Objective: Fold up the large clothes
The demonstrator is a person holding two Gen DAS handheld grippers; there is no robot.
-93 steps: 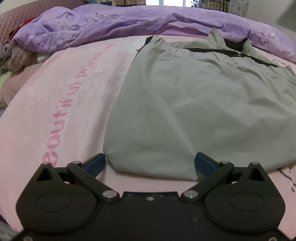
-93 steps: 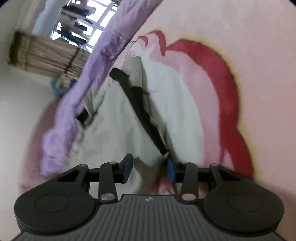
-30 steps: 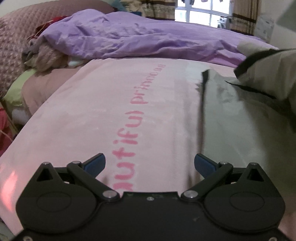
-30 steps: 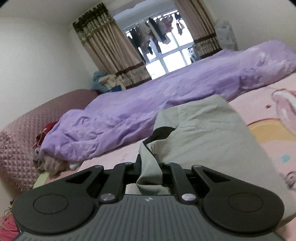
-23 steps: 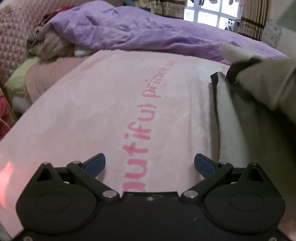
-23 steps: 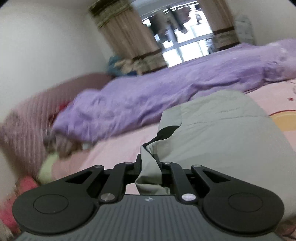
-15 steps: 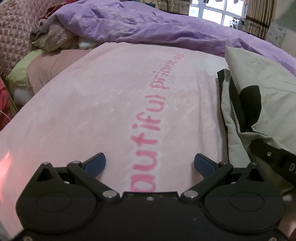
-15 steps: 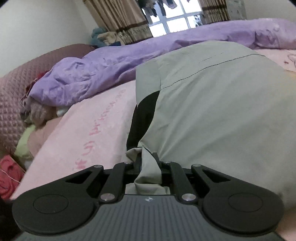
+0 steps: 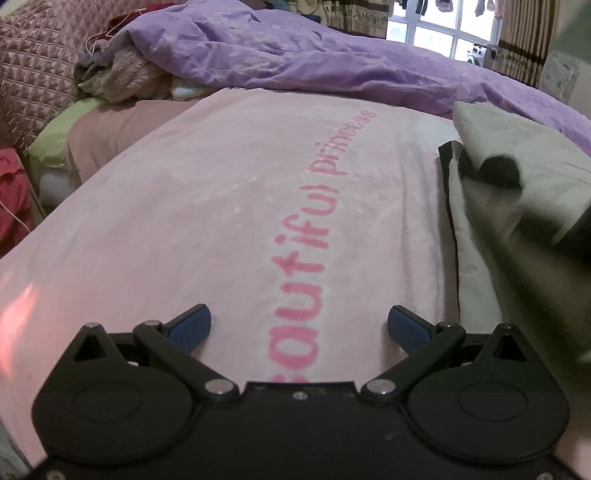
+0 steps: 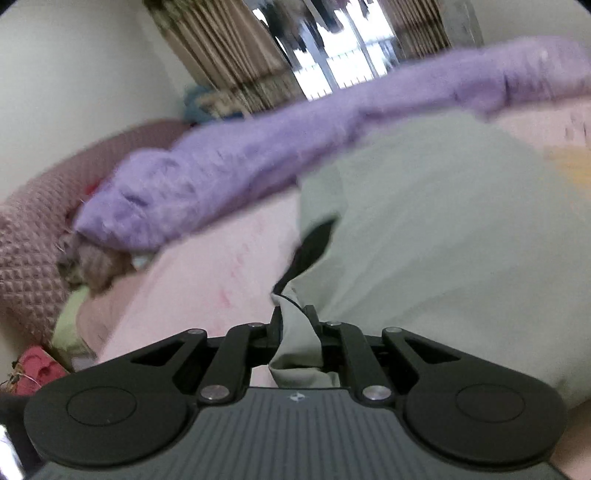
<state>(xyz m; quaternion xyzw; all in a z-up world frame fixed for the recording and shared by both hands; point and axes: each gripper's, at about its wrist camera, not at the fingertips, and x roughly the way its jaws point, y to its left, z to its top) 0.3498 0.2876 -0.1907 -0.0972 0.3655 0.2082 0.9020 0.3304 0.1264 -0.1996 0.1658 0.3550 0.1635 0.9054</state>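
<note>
Nearest in the left wrist view, the left gripper (image 9: 299, 326), jaws spread wide with nothing between them, blue fingertips (image 9: 190, 326) poised over the pink blanket (image 9: 207, 206) and hiding the start of the pink lettering (image 9: 317, 243) that runs away across it. To the right of that lettering, the grey-green garment (image 9: 532, 184) lying on the blanket, its black trim (image 9: 452, 206) along the near edge; a dark blurred lump on top of it, too smeared to identify, and the cloth toward the right border dissolving into motion blur and cut off by the frame. Beyond the blanket, a rumpled purple quilt (image 9: 332, 62), a heap of brownish fabric (image 9: 122, 77) at its left end only partly visible, a quilted headboard (image 9: 33, 70) further left, then a window (image 9: 436, 29) and curtains (image 9: 524, 33) clipped by the top edge. In the right wrist view, the right gripper (image 10: 295, 325) clamped tight on a bunched fold of the garment (image 10: 443, 229), fingertips buried in cloth and unseen; the rest of the garment draped out ahead over the blanket (image 10: 207, 288), with a black patch (image 10: 314, 243) at its left edge. Everything behind smeared: the quilt (image 10: 258, 162) a soft band, curtains (image 10: 229, 55) and window (image 10: 343, 48) streaked, a red object (image 10: 40, 369) low at the left border impossible to name.
</note>
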